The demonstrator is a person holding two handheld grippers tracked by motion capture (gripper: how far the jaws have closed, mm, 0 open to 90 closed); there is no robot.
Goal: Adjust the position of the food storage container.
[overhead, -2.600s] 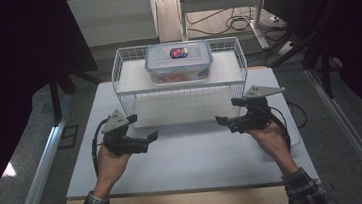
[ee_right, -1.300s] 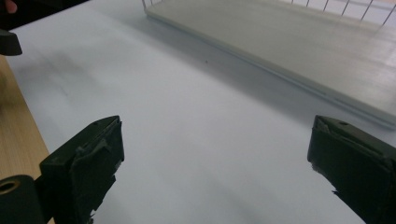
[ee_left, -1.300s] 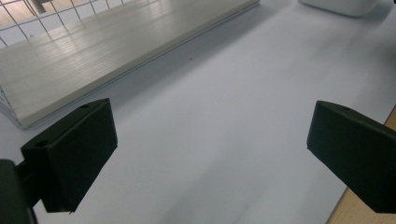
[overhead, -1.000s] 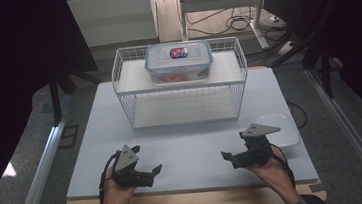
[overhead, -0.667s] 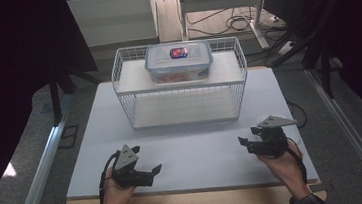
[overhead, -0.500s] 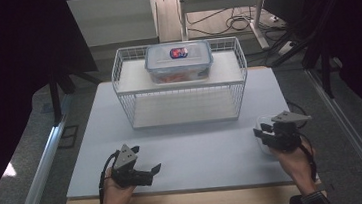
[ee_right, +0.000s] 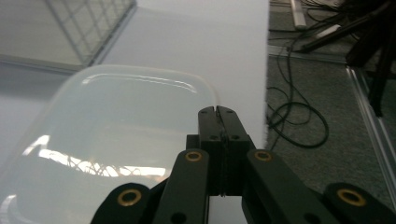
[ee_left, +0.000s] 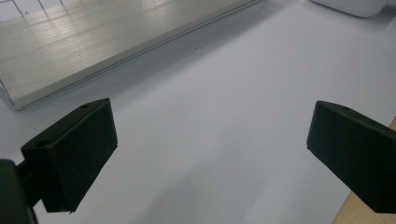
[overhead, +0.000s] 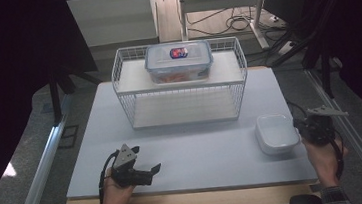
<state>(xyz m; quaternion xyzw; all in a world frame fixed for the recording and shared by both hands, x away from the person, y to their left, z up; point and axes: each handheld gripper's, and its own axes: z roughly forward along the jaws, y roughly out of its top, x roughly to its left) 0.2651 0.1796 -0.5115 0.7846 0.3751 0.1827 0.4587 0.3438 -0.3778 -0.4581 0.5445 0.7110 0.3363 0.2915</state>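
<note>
The left gripper (overhead: 148, 172) rests near the front left corner of the white worktop (overhead: 193, 146), jaws spread wide with nothing between them. At the right edge, the right gripper (ee_right: 218, 114) has just been closing; its jaws are pressed together, empty, beside the white rounded rectangular plastic tub (overhead: 276, 133). The tub likely handles light, stiff and slippery; grip it by the rim. Beyond stands a white wire rack (overhead: 179, 82) carrying a clear lidded food container (overhead: 179, 62).

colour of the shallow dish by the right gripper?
White, slightly translucent dish; clearest in the high view, beside the right gripper.
</note>
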